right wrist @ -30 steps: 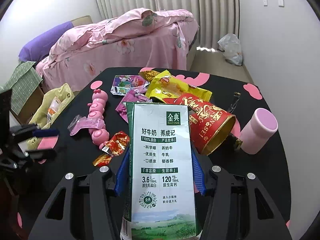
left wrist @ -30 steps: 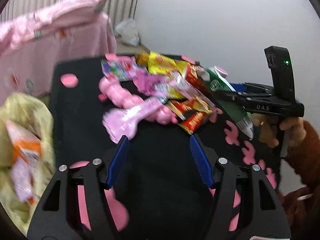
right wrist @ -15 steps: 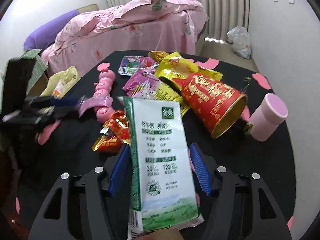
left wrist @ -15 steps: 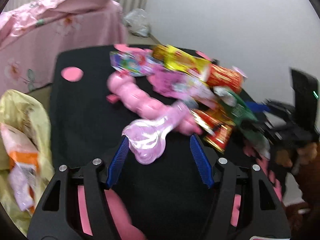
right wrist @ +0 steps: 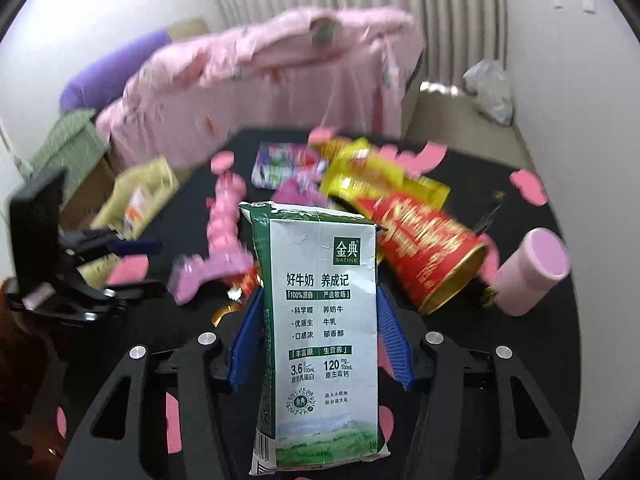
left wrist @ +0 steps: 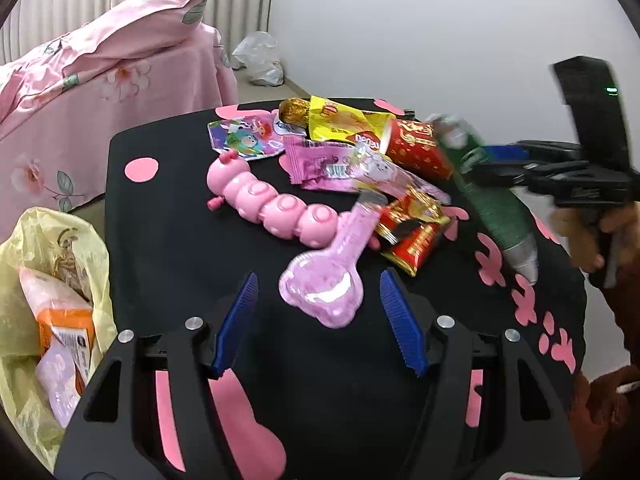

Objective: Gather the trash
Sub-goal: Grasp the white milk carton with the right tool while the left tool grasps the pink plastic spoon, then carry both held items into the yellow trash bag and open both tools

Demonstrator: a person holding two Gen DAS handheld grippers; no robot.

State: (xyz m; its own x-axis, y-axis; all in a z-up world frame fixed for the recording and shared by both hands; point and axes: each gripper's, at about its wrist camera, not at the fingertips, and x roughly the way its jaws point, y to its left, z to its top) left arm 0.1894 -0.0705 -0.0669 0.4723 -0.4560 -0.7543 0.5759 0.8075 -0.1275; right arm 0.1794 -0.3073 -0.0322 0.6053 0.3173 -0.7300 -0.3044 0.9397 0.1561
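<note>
Since a second ago the right gripper (right wrist: 318, 344) has lifted the green-and-white milk carton (right wrist: 320, 340) off the black round table (left wrist: 168, 248); its jaws have just been closing a little, and the blue fingers (right wrist: 248, 340) pinch the carton's two narrow sides, holding it upright between them. Beyond the carton's top lie a red-and-gold paper cup (right wrist: 428, 256) on its side, mouth empty, and a yellow crinkled snack wrapper (right wrist: 372, 180). Right of the fingers stands a pink cylindrical cup (right wrist: 532, 272).

Over the same second the left gripper (left wrist: 318, 322) has closed in on a pink plastic spoon-shaped package (left wrist: 328, 280), whose wide end now lies between the spread blue fingertips without touching either. Ahead of them lie a pink segmented caterpillar toy (left wrist: 268, 200), a small red-and-gold foil wrapper (left wrist: 412, 236) and a pink candy bag (left wrist: 336, 164). Left of the fingers, off the table's edge, a yellow plastic bag (left wrist: 52, 240) stands open, holding an orange box (left wrist: 66, 332) and pale wrappers.
</note>
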